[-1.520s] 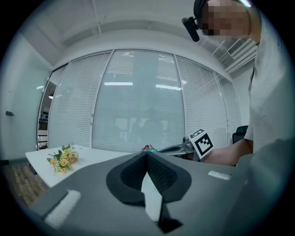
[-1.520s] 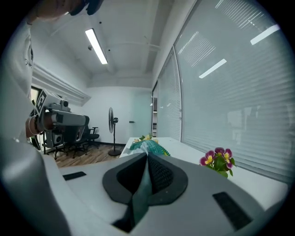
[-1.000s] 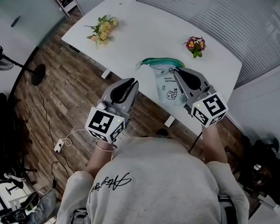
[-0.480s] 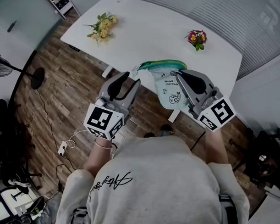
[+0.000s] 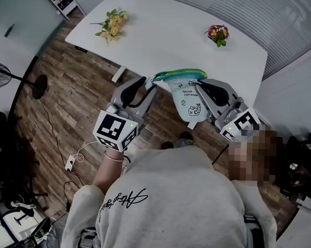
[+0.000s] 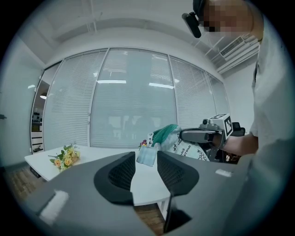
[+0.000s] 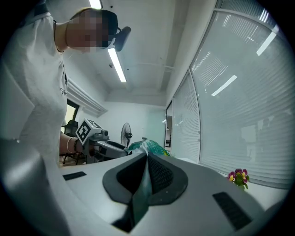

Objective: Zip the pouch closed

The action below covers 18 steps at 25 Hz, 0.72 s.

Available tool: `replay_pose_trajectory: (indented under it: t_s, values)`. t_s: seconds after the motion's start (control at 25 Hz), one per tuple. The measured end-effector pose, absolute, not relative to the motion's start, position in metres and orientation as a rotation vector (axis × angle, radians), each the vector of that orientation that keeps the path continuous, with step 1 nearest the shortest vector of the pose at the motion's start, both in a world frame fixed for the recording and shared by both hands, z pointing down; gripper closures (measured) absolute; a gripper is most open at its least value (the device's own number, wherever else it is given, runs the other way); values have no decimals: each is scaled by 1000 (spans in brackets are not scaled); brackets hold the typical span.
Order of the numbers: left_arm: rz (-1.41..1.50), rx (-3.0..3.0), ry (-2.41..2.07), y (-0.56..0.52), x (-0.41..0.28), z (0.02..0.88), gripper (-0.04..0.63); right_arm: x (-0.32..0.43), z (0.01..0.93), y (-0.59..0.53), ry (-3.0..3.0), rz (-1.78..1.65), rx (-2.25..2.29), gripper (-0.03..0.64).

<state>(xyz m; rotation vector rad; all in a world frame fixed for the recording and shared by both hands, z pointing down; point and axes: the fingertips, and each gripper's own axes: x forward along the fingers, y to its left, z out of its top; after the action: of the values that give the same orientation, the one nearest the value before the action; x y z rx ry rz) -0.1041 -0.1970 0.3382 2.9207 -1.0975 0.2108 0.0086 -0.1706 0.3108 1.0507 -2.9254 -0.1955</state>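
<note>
The left claw [image 6: 146, 159] stands with its jaws well apart, having just been opening, and grips nothing. A pale blue tab [image 6: 147, 156] at the pouch's end sits just ahead of the gap between the pads, pressed by neither. The right claw [image 7: 146, 159] is clamped tight on the pouch [image 5: 190, 103], with a fold of its cloth running up between the closed jaws.

The likely trouble from here is a left claw that closes short or off to one side. It would nip loose cloth rather than the tab, and a pull would then drag the whole bag instead of running the green zip [image 5: 180, 74]. The right claw holds only a thin edge, so a hard tug could slide the cloth out.

The pouch hangs in the air from the right claw's tips, its body drooping below them and its zip edge reaching across toward the left claw's tips. Beyond both claws lies the white table [image 5: 163, 45], with yellow flowers [image 5: 113, 29] and pink flowers [image 5: 217, 34] well apart on it.
</note>
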Motion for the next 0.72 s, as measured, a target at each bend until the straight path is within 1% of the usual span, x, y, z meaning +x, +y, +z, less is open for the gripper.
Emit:
replay_pose_trajectory:
  t_s: [0.12, 0.24, 0.48, 0.72]
  values:
    - [206, 2920, -1102, -194, -105, 338, 470, 9, 312, -166, -2911, -204, 1067, 607]
    - [207, 2922, -1105, -189, -105, 338, 535, 10, 315, -160, -2894, -209, 1078, 607]
    - [222, 2934, -1075, -180, -102, 341, 567, 10, 323, -151, -2856, -220, 1107, 607]
    - [211, 2950, -1058, -176, -96, 339, 574, 18, 334, -148, -2773, -239, 1159, 606]
